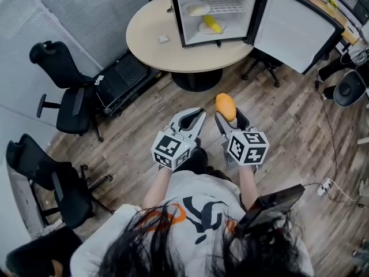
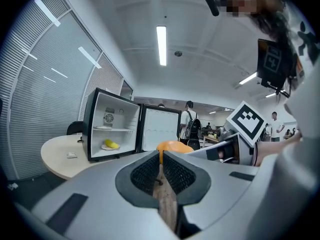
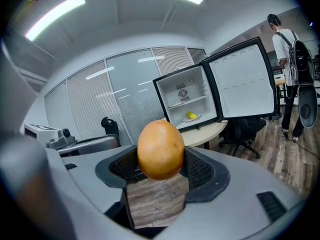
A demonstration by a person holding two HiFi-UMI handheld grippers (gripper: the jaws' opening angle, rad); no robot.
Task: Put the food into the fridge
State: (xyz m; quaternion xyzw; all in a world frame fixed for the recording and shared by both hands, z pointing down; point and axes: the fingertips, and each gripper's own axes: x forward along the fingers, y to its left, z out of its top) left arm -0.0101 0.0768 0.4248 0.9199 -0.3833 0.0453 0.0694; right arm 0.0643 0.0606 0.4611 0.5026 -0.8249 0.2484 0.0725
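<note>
An orange mango (image 1: pixel 225 106) (image 3: pixel 160 149) is clamped between the jaws of my right gripper (image 1: pixel 228 116) (image 3: pixel 161 160), held above the wooden floor. My left gripper (image 1: pixel 195 119) (image 2: pixel 161 165) hangs beside it, its jaws nearly together with nothing between them; the mango (image 2: pixel 173 146) shows just past its tips. Ahead, a small black fridge (image 1: pixel 216 10) (image 2: pixel 111 130) (image 3: pixel 192 103) stands open on a round beige table (image 1: pixel 151 36). Inside it a yellow fruit on a plate (image 1: pixel 212 24) (image 2: pixel 111 144) (image 3: pixel 191 116) lies on the floor of the fridge, and another plate (image 1: pixel 196 8) rests on the shelf.
The fridge door (image 1: pixel 294 27) swings open to the right. Black office chairs (image 1: pixel 68 94) stand at the left, another chair (image 1: pixel 268 64) under the table. A small white object (image 1: pixel 164 38) lies on the table. People (image 2: pixel 188 124) (image 3: pixel 290 64) stand in the background. Cables (image 1: pixel 331 186) trail at right.
</note>
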